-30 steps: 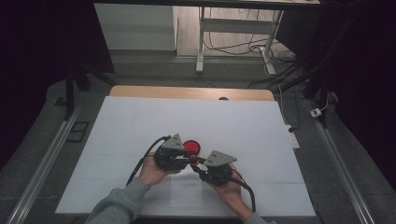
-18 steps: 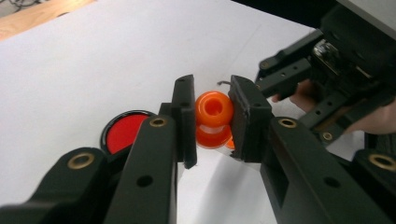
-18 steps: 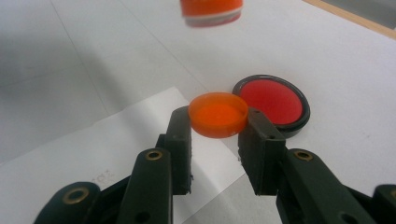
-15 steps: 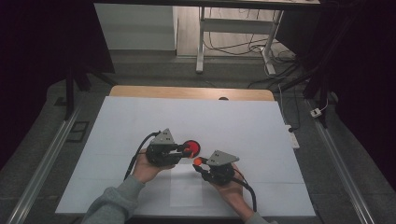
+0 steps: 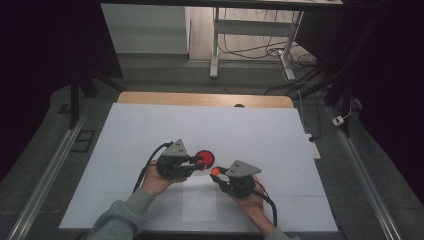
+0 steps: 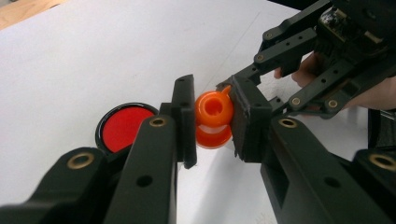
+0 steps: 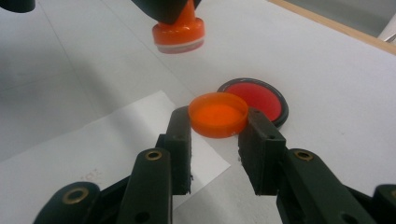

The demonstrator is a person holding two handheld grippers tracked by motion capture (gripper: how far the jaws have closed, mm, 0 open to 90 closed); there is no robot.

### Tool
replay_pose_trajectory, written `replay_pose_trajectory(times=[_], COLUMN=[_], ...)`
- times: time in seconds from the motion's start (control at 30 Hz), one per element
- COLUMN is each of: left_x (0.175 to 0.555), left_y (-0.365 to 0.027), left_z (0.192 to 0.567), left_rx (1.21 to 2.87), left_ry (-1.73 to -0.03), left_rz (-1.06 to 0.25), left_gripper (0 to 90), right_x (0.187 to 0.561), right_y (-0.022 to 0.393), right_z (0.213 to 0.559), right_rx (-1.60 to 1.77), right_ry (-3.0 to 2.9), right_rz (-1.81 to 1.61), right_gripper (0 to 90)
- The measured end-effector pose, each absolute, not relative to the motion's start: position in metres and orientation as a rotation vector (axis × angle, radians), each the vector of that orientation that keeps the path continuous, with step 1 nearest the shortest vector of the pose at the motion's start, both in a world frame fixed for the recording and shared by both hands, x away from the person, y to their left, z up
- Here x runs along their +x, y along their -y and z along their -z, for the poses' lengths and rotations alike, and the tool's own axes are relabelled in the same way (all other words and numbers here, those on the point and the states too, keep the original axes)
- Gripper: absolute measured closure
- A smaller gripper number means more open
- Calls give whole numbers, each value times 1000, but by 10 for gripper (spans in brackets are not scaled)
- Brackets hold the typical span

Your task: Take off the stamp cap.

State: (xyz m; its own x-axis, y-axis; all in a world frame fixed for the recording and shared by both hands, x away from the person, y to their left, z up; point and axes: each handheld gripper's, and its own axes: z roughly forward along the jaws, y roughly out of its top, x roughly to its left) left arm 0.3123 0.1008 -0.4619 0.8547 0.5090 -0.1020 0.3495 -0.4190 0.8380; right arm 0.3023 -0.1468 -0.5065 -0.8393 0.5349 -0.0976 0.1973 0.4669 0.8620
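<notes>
Above white table (image 5: 150, 130), right gripper (image 7: 218, 128) clamping orange cap (image 7: 218, 114)

No legible text, label, brand, number or sign anywhere on the table. The paper sheet (image 7: 140, 135) under the right gripper carries a few faint marks near its lower edge, too small and blurred to read.
</notes>
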Motion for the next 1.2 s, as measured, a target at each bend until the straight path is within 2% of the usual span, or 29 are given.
replay_pose_trajectory(times=[0.77, 1.2], left_x=[313, 314], left_y=[-112, -116], left_z=[459, 457], left_rx=[2032, 2018], left_ry=[-645, -651], left_rz=[-211, -217], left_gripper=[721, 721], right_x=[304, 300], right_y=[167, 194], right_z=[504, 505], right_rx=[664, 720], right_ry=[-2323, -2291], right_rz=[-1351, -1357], right_gripper=[645, 646])
